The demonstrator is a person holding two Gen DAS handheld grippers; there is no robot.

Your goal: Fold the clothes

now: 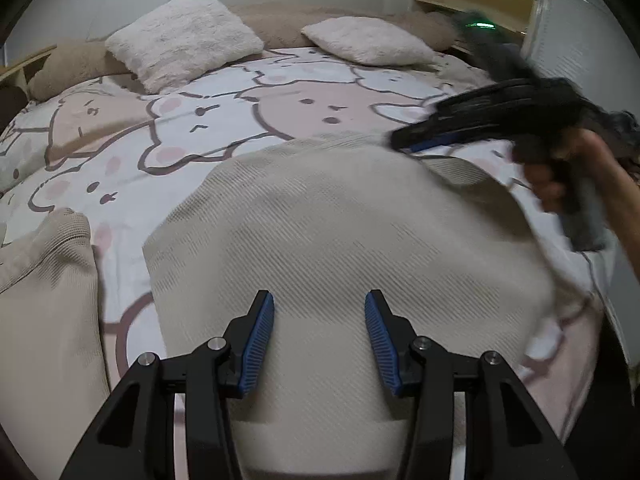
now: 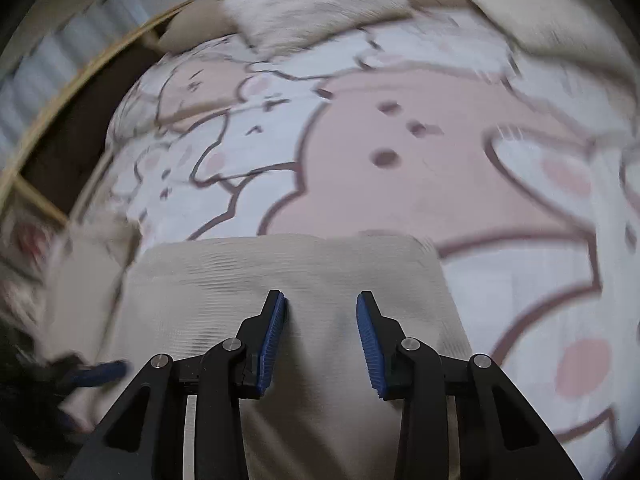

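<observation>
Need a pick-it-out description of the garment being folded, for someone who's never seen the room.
Start at the bed with the pink-and-white cartoon bear duvet. Near its foot lies a beige ribbed garment, directly ahead of the left gripper. Unlike the fluffy white pillows by the headboard, it is flat, finely striped and square-edged.

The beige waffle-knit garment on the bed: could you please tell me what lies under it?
The beige waffle-knit garment lies on the pink-and-white bear-print duvet, visible around it. Anything beneath its folds is covered.

I am seeing the beige ribbed knit garment (image 1: 320, 216) lying folded flat on the bedcover; its edges are lying straight.
</observation>
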